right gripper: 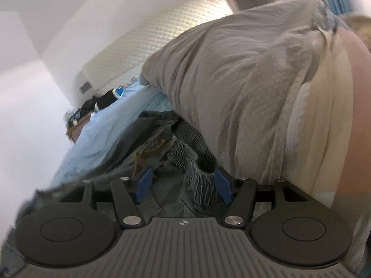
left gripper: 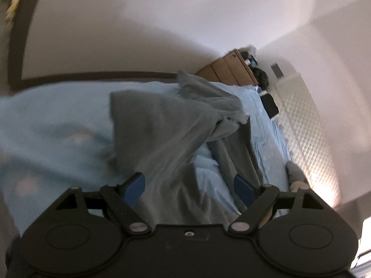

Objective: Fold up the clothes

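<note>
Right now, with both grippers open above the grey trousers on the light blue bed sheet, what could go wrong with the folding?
1. The grey trousers lie creased, one part flipped over; a fold now may lock wrinkles in.
2. The large grey pillow sits against the elastic waistband, so the right gripper may snag it.
3. The left gripper could pinch the light blue bed sheet along with the cloth.

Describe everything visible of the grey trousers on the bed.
The grey trousers look like soft, thin woven fabric in a dull blue-grey. They lie crumpled on the light blue bedsheet, with one leg doubled over and a frayed hem showing. The right wrist view shows a gathered elastic waistband with a brownish drawstring, tucked against a grey pillow. Neither claw grips them.
</note>
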Tool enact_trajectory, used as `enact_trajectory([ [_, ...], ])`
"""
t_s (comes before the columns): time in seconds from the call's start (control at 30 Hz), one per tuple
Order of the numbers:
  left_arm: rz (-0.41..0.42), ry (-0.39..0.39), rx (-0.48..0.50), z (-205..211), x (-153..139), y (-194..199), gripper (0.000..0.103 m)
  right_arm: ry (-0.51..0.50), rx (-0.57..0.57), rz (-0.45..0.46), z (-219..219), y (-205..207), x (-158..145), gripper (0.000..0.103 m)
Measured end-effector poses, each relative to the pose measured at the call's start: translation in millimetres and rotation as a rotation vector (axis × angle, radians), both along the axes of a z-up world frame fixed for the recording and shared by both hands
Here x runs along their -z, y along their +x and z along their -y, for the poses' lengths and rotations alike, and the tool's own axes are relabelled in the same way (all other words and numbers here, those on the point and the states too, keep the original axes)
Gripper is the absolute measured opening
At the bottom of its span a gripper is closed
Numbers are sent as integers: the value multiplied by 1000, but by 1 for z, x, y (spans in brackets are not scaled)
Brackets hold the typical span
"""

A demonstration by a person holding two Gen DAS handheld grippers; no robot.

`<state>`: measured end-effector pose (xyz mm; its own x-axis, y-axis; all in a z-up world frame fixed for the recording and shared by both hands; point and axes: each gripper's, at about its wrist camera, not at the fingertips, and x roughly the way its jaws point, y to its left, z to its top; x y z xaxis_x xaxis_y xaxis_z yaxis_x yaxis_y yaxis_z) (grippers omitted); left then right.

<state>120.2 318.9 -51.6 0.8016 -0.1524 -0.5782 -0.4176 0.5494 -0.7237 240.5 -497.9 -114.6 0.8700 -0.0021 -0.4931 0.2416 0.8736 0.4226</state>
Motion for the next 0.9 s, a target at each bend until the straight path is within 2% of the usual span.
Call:
enact_trajectory([
  [0.07,-11,-21,-21,2,6,-11,82,-18,-17,-38,-13,11,3,65],
  [0.13,-28,-43,-32,2,11,-20,82,18,-21,-62,-19,15,12,65],
  [0.3,-58,-47,-65,-7,16,-34,82,-19,107,-197,-40,28,42,65],
  [0.37,-62,-43,-78,-14,16,-38,82,-9,146,-206,-43,33,53,65],
  [0.47,-57,-42,-94,-22,18,-43,82,58,207,-154,-35,38,68,59],
  [0.5,-53,-43,-101,-24,18,-45,82,99,223,-127,-33,39,72,52],
  [0.53,-51,-46,-104,-26,20,-45,82,144,237,-98,-30,38,76,38],
  [0.6,-46,-44,-110,-32,26,-42,82,185,238,-66,-29,39,78,19],
  [0.63,-48,-45,-116,-35,30,-40,82,186,229,-55,-31,39,76,15],
  [0.73,-44,-76,-133,-47,44,-33,82,132,178,1,-46,36,57,9],
  [0.8,-5,-152,-136,-55,54,-26,81,114,174,46,-50,25,41,9],
  [0.9,80,-314,-148,-68,72,-18,80,144,197,103,-48,18,23,8],
])
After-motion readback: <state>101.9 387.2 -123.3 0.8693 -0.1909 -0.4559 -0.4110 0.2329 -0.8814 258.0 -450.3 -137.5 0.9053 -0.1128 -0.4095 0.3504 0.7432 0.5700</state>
